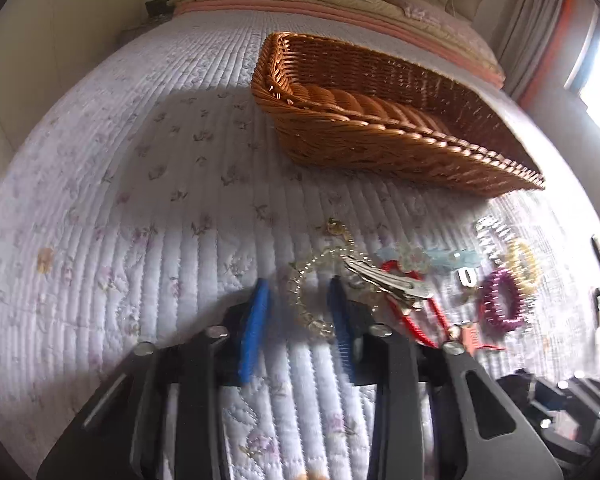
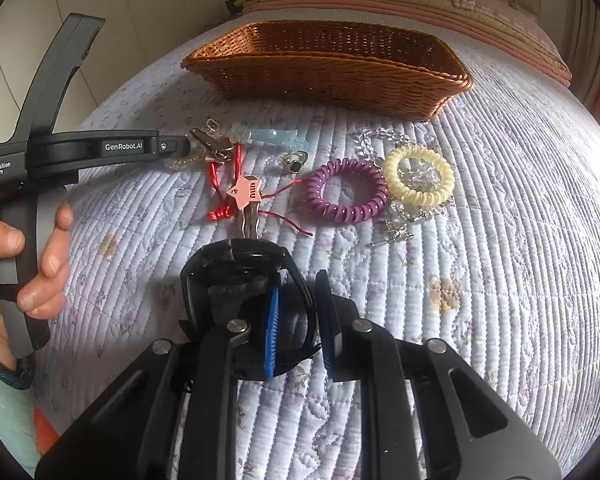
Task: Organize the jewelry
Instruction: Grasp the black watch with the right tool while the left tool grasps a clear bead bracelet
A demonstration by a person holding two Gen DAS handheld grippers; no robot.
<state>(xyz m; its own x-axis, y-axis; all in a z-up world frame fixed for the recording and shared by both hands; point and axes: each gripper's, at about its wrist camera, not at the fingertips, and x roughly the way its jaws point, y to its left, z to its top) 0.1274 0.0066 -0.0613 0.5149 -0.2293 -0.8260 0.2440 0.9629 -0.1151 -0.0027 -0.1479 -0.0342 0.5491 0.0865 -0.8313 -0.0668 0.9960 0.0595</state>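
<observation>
In the left wrist view my left gripper (image 1: pixel 299 284) hangs over a clear bead bracelet (image 1: pixel 300 308) on the quilt. Its blue pads stand apart on either side of the bracelet, and the left pad is clear of it. Silver hair clips (image 1: pixel 384 280) and a red cord (image 1: pixel 416 328) lie just to the right. In the right wrist view my right gripper (image 2: pixel 299 280) is shut on the loop of a black strap-like piece (image 2: pixel 236 272). A pink star tag (image 2: pixel 246 194) lies just beyond. The left gripper (image 2: pixel 186 146) comes in from the left, held by a hand (image 2: pixel 40 264).
A wicker basket (image 2: pixel 332 76) stands farther up the bed behind the jewelry. A purple coil tie (image 2: pixel 344 192), a yellow coil tie (image 2: pixel 418 178), a light blue clip (image 2: pixel 276 138) and a crystal chain (image 2: pixel 372 140) lie on the quilt. Pillows are at the head.
</observation>
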